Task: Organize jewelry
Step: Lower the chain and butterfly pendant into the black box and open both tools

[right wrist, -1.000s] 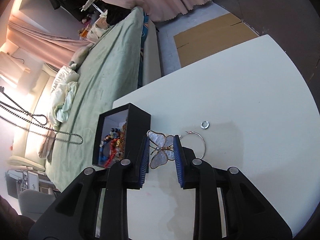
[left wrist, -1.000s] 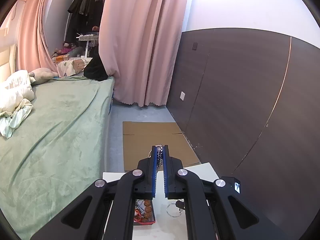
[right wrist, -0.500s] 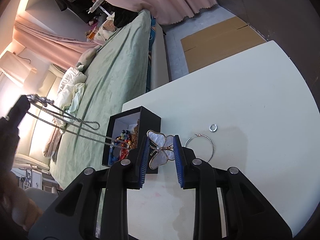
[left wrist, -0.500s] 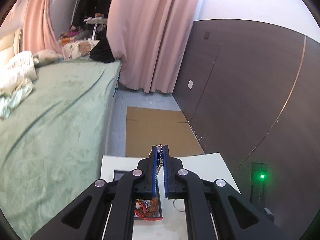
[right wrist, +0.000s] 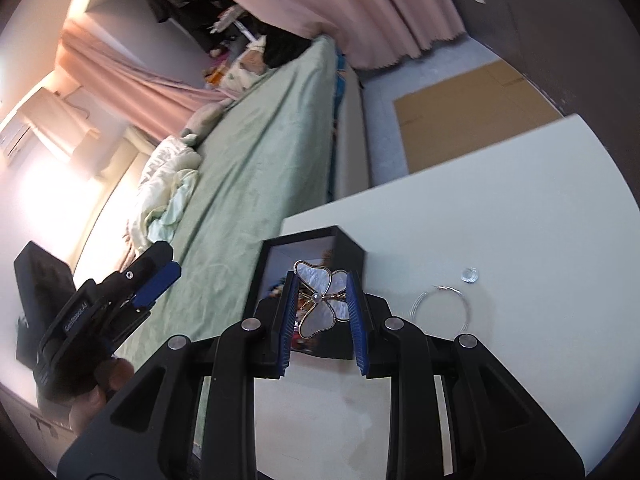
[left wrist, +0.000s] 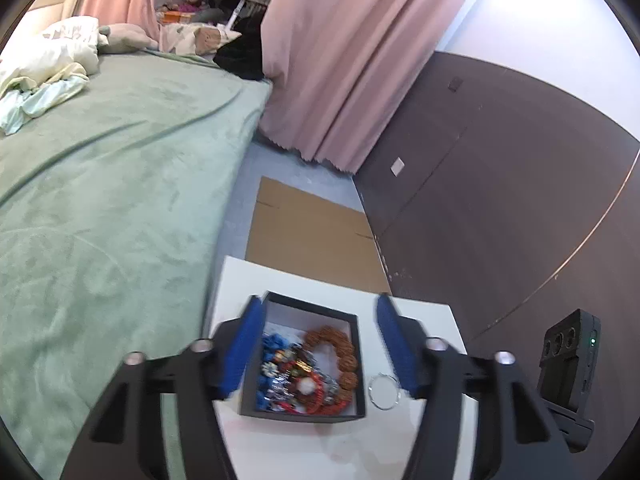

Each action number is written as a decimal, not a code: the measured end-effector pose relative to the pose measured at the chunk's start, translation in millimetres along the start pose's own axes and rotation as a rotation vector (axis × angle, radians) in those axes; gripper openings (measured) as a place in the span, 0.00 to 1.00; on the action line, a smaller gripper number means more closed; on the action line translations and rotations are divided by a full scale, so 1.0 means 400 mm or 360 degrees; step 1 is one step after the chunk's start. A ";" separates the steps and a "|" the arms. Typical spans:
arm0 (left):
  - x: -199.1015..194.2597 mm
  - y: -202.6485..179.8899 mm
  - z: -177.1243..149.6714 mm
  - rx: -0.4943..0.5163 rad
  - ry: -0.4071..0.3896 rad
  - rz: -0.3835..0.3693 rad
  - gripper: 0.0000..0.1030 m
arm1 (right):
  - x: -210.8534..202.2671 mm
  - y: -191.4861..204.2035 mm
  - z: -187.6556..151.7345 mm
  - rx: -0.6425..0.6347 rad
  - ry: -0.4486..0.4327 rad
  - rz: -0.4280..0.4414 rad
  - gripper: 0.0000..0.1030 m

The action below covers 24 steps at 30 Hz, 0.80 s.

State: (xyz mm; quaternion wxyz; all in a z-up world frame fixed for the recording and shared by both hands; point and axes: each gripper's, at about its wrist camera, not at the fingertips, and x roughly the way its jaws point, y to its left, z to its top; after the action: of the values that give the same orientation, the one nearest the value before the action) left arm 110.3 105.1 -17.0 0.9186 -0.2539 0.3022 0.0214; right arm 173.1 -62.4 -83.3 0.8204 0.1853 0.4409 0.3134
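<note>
- The black square cardboard jewelry box (left wrist: 301, 364) is sitting near the left edge of the white table (left wrist: 296, 284), holding a brown beaded bracelet (left wrist: 334, 346) along its right side and a tangle of blue, red and silver pieces (left wrist: 288, 376) to the left.
- The left gripper (left wrist: 316, 340) is hovering above the box with its blue pads spread at nine and three o'clock and nothing between them. Its jaws have just been opening; a second ago they were pinching a silver chain, which is no longer hanging there.
- That chain is probably lying among the silver in the box now, though the blur is making it hard to pick out.
- The right gripper (right wrist: 322, 310) is pinching a pearly white butterfly brooch with a gold frame (right wrist: 322, 300), holding it over the box's near wall, as in the earlier pictures.
- A thin silver hoop (right wrist: 440, 306) and a small silver ring (right wrist: 469, 274) are lying on the table at about three o'clock from the box, apart from each other.
- Judging by this, one piece is stowed, the brooch is likely going in next, and the hoop and ring are waiting.
- The green blanket-covered bed (left wrist: 108, 208) is running along the table's nine o'clock side.
</note>
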 end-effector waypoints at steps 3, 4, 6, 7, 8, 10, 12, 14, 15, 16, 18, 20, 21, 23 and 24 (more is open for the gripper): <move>-0.008 0.029 0.006 -0.0039 0.0009 -0.0012 0.60 | 0.014 0.031 0.000 -0.0045 -0.0013 0.0036 0.24; -0.012 0.041 0.008 -0.0053 0.0011 -0.0016 0.60 | 0.021 0.042 0.000 -0.0055 -0.0012 0.0045 0.24; -0.020 0.055 0.009 -0.0066 0.0014 -0.0021 0.60 | 0.039 0.061 0.000 -0.0073 -0.0006 0.0049 0.24; -0.023 0.064 0.011 -0.0073 0.0016 -0.0028 0.60 | 0.046 0.067 -0.001 -0.0079 -0.0003 0.0049 0.24; -0.027 0.070 0.012 -0.0081 0.0017 -0.0039 0.61 | 0.056 0.076 -0.002 -0.0087 0.0001 0.0047 0.24; -0.034 0.075 0.013 -0.0086 0.0014 -0.0044 0.62 | 0.075 0.091 -0.003 -0.0101 0.0005 0.0041 0.24; -0.035 0.082 0.013 -0.0090 0.0017 -0.0041 0.63 | 0.091 0.100 -0.003 -0.0106 0.0008 0.0041 0.24; -0.035 0.087 0.010 -0.0095 0.0032 -0.0046 0.64 | 0.108 0.108 -0.003 -0.0102 0.0007 0.0060 0.24; -0.035 0.089 0.008 -0.0093 0.0038 -0.0045 0.65 | 0.115 0.113 -0.002 -0.0102 -0.0009 0.0073 0.24; -0.036 0.090 0.007 -0.0089 0.0042 -0.0043 0.67 | 0.119 0.118 -0.001 -0.0106 -0.0026 0.0077 0.24; -0.038 0.091 0.007 -0.0078 0.0046 -0.0039 0.76 | 0.127 0.125 0.004 -0.0124 -0.0061 0.0071 0.28; -0.040 0.092 0.005 -0.0062 0.0046 -0.0026 0.87 | 0.134 0.117 0.010 -0.0106 -0.0077 0.0026 0.44; -0.041 0.093 0.004 -0.0056 0.0042 -0.0013 0.92 | 0.133 0.111 0.010 -0.0091 -0.0086 0.0013 0.50; -0.043 0.098 0.004 -0.0058 0.0042 0.0010 0.91 | 0.125 0.089 0.015 -0.0039 -0.0093 -0.0004 0.53; -0.044 0.102 0.004 -0.0068 0.0049 0.0021 0.92 | 0.116 0.077 0.019 -0.0018 -0.0096 -0.0007 0.55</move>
State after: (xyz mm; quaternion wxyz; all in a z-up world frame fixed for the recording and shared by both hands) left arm 88.8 143.5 -24.4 0.9080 -0.2717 0.3175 0.0299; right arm 187.9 -8.8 -89.4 0.8349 0.1891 0.4147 0.3085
